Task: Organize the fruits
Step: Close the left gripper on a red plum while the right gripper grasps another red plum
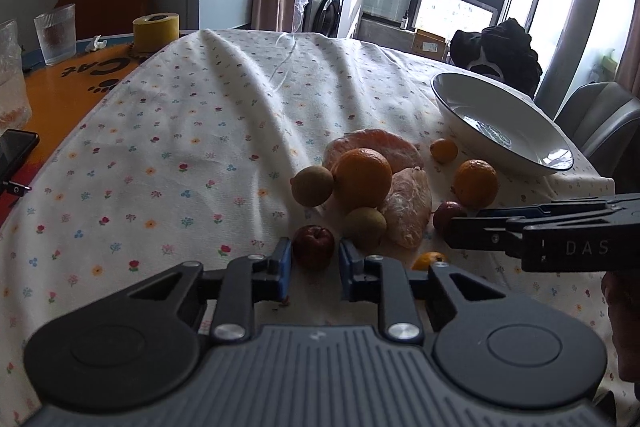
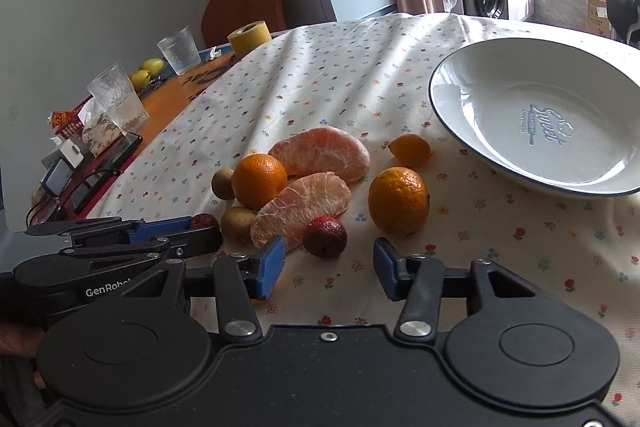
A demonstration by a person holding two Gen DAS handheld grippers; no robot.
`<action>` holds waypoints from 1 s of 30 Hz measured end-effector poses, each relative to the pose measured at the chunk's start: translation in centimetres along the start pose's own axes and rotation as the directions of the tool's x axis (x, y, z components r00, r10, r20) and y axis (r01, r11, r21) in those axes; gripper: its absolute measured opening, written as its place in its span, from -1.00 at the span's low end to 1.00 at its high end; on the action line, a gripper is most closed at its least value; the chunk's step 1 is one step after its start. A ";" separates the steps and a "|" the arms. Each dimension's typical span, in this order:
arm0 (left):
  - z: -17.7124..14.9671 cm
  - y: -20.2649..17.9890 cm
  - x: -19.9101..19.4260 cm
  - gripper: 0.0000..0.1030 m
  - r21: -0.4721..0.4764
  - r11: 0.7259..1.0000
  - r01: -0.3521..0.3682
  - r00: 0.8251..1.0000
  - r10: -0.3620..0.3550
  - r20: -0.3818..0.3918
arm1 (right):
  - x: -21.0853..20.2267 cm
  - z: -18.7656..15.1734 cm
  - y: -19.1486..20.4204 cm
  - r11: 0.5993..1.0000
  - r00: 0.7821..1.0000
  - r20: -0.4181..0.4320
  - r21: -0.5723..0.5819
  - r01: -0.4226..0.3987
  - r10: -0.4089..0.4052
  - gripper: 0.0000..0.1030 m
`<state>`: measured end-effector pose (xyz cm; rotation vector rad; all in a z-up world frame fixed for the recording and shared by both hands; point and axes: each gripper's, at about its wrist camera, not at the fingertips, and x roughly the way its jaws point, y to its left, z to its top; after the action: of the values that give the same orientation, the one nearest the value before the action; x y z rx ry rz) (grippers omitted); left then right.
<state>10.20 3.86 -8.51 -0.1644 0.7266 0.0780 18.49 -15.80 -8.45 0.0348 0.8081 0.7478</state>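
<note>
Loose fruit lies on the flowered tablecloth (image 1: pixel 160 131): two oranges (image 1: pixel 362 177) (image 2: pixel 398 201), two peeled pomelo segments (image 2: pixel 320 153) (image 2: pixel 302 207), two brown round fruits (image 1: pixel 312 185) (image 1: pixel 364 227), a small kumquat (image 2: pixel 410 149) and two small dark red fruits. My left gripper (image 1: pixel 315 261) is open, with one red fruit (image 1: pixel 314 247) sitting between its blue pads on the cloth. My right gripper (image 2: pixel 329 263) is open too, and the other red fruit (image 2: pixel 325 237) lies just ahead of its fingertips. An empty white bowl (image 2: pixel 520 99) stands to the right.
The bare orange tabletop (image 1: pixel 80 83) at the left carries a ribbed glass (image 1: pixel 56 35), a yellow tape roll (image 1: pixel 156 29) and a phone (image 1: pixel 14 151). A grey chair (image 1: pixel 600 115) stands behind the bowl. The table's right edge runs close beside the bowl.
</note>
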 end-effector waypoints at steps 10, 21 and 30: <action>0.3 -0.2 -1.3 -0.60 -0.002 1.000 -0.010 0.999 0.010 0.036 | 0.7 0.3 0.1 1.000 1.000 0.013 -0.021 -0.004 0.004 -0.54; 2.7 -2.1 -3.5 -0.61 0.034 0.999 -0.002 0.993 -0.002 0.120 | -3.5 1.3 -0.6 1.000 0.991 0.136 -0.008 -0.002 0.003 -0.54; 5.1 -4.6 -4.3 -0.61 0.081 0.996 0.022 0.985 -0.036 0.171 | -6.5 1.8 -2.7 0.999 0.976 0.212 0.036 0.032 -0.039 -0.54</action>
<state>10.94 0.14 -1.36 -0.0916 0.5530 0.0351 18.36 -21.34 -3.81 0.1268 0.6146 0.6839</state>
